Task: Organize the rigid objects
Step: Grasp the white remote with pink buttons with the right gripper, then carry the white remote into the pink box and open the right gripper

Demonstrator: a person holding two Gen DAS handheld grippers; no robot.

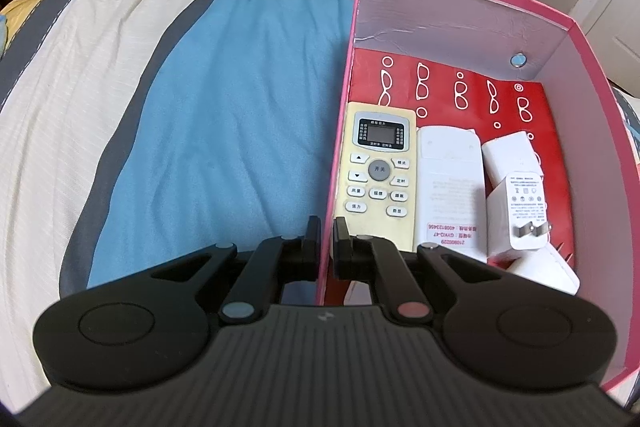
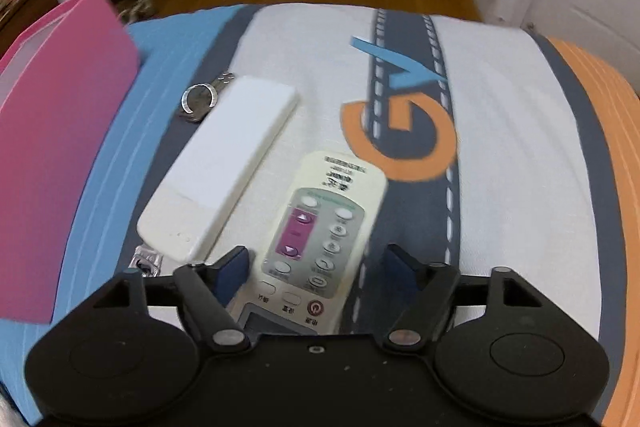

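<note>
The left gripper (image 1: 326, 239) is pinched tight on the near left wall of the pink box (image 1: 592, 75), one finger outside over the blue bedcover (image 1: 224, 99), the other inside; just beyond its tips, within the box, a cream remote (image 1: 374, 167) lies face up along the left wall; beside it lies a white remote (image 1: 450, 183) face down, and to the right of that a white charger (image 1: 520, 203) with its two prongs pointing toward the camera, a second white block (image 1: 508, 151) touching it behind; all rest on a red sheet printed with white spectacles (image 1: 460, 87). In the right wrist view the right gripper (image 2: 316, 267) has its jaws standing wide, holding nothing; a remote with a purple panel (image 2: 320, 231) lies on the bedcover between the two fingers, neither pad visibly pressing it; left of it, a plain white remote (image 2: 224, 163) lies slanted; near its far end sits a metal ring (image 2: 198, 101), and small metal pieces (image 2: 146, 261) show by its near end; the box's pink wall stands at the left edge.
</note>
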